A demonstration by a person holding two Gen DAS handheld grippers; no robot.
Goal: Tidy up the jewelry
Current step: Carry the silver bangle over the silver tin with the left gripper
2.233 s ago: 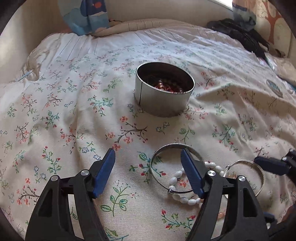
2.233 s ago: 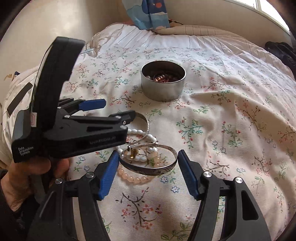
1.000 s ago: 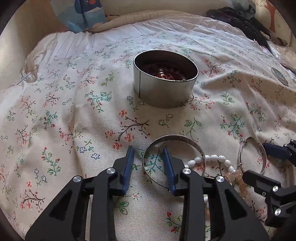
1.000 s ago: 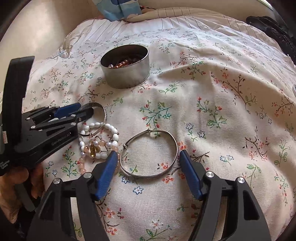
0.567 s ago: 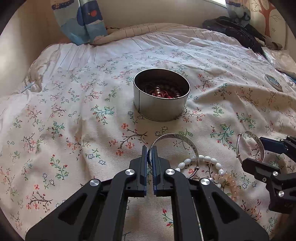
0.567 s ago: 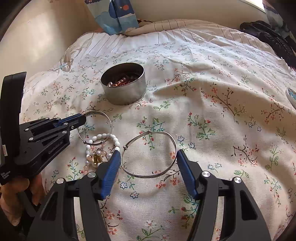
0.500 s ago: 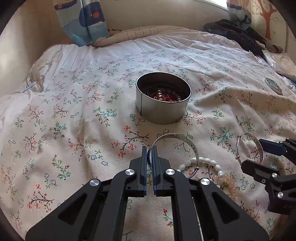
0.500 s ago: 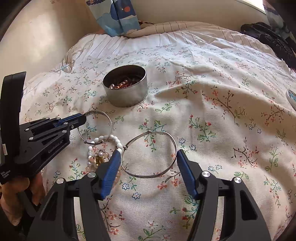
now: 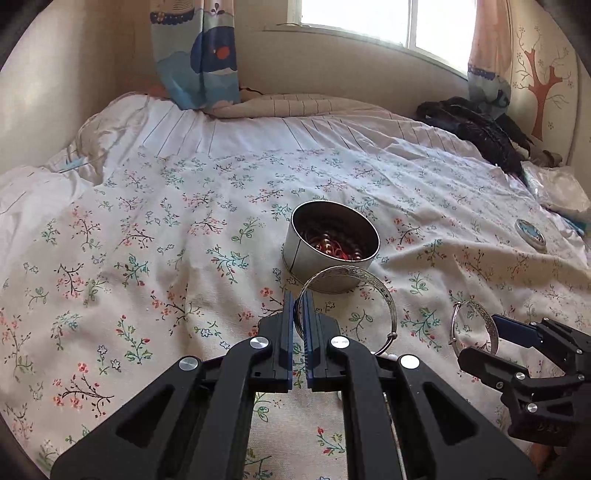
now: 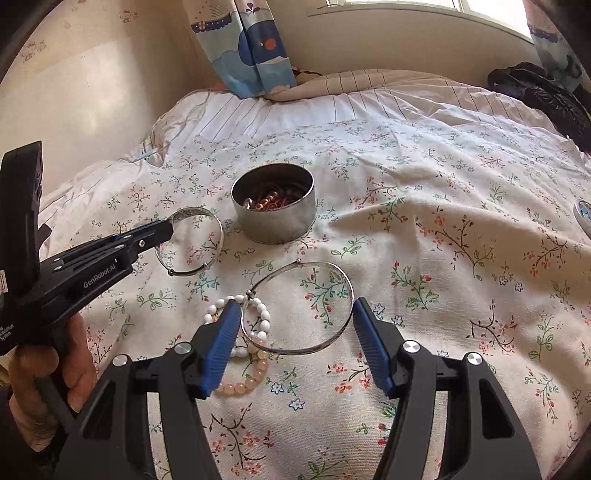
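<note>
While lifted bangles hang, floral bedspread lies open.

A home bedroom: a bed under a white floral-print cotton duvet, a sunlit window with blue cartoon-print curtains, a cream wall bearing a red tree decal, and dark clothing heaped by the wall.

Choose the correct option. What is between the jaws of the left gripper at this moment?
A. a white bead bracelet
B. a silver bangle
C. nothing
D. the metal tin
B: the left gripper has its jaws shut on the rim of a silver bangle, which hangs in front of the metal tin; the white bead bracelet lies on the bedspread.
</note>
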